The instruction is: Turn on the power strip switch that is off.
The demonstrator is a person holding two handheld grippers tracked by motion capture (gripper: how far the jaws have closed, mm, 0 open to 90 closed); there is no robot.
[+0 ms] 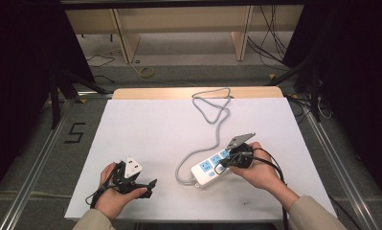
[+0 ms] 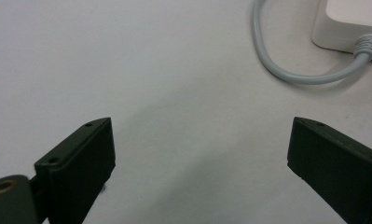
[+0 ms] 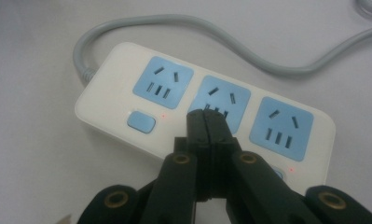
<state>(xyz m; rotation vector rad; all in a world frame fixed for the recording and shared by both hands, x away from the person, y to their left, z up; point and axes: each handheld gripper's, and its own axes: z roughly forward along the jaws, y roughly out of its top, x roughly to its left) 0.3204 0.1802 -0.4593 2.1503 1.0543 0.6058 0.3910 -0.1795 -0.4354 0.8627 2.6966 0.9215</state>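
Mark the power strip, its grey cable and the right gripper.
power strip [image 3: 110,100]: right gripper view, white top face.
grey cable [image 1: 216,115]: high view, loop near far edge.
right gripper [image 3: 207,122]: right gripper view, closed jaw tips.

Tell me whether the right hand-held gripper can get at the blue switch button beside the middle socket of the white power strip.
Probably yes. The right hand-held gripper, jaws shut and empty, hangs over the white power strip at its middle socket; its button is hidden beneath the jaws, and nothing seems to bar the way down.
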